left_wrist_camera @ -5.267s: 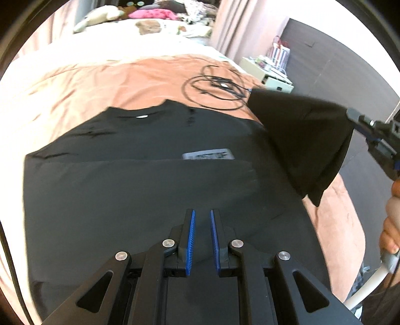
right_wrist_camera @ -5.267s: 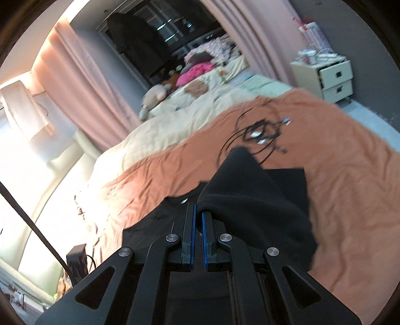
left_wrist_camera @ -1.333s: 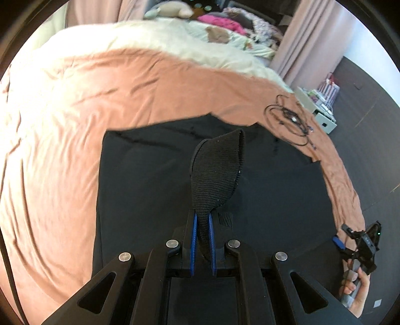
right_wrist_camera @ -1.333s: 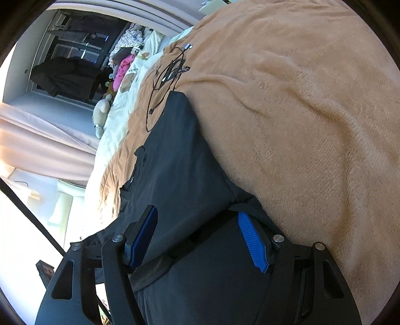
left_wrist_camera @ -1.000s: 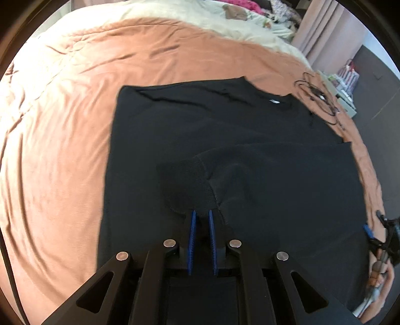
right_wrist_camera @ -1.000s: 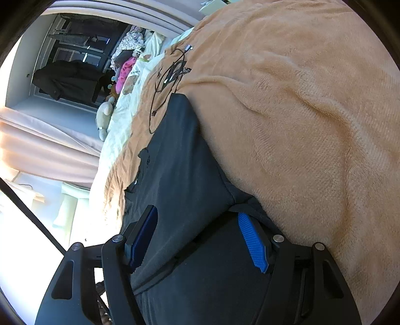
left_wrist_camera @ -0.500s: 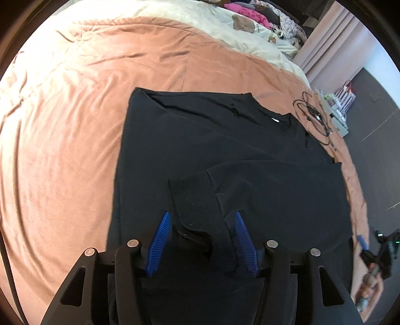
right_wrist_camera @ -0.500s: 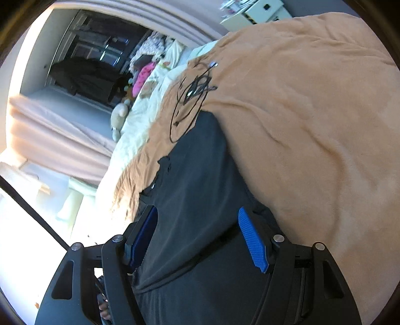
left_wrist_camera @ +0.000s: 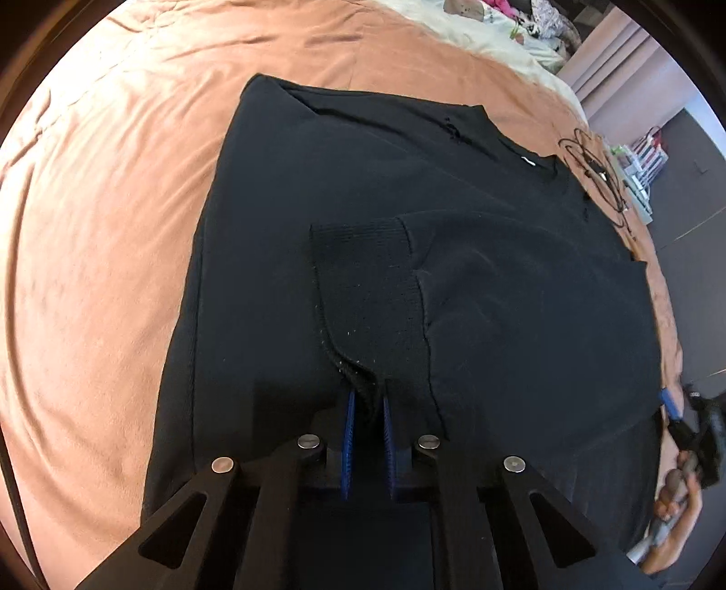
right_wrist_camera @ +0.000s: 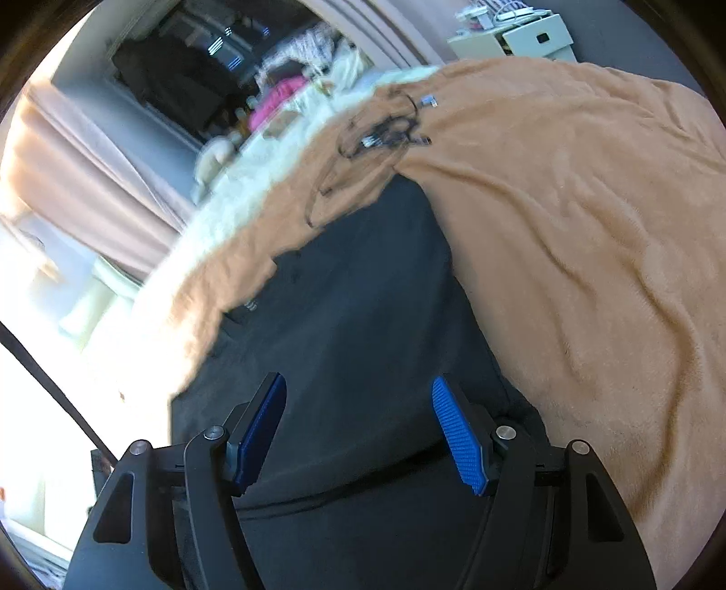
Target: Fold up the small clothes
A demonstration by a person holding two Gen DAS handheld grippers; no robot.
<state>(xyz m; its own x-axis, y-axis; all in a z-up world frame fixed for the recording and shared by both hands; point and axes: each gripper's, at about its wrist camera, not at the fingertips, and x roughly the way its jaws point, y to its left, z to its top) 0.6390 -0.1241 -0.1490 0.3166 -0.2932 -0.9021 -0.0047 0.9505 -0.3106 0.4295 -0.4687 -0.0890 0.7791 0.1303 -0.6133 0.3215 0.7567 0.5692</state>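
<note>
Left wrist view: my left gripper pinches the ribbed cuff of a black sweater, its blue pads nearly together with the knit edge caught between them. The sweater lies spread on a bed covered by an orange blanket, neckline away from me, one sleeve folded inward across the body so the cuff lies near the middle. A tangle of black cables rests on the blanket beyond the collar. At the far right edge, my right gripper is visible, held in my right hand, just past the sweater's side.

Right wrist view: my right gripper hangs with its blue pads spread wide apart, nothing between them, directly above the dark fabric of the sweater. The garment's edge runs along the orange blanket to the right. The cables lie farther up the bed. A white nightstand stands beyond the bed's corner; the background is blurred.
</note>
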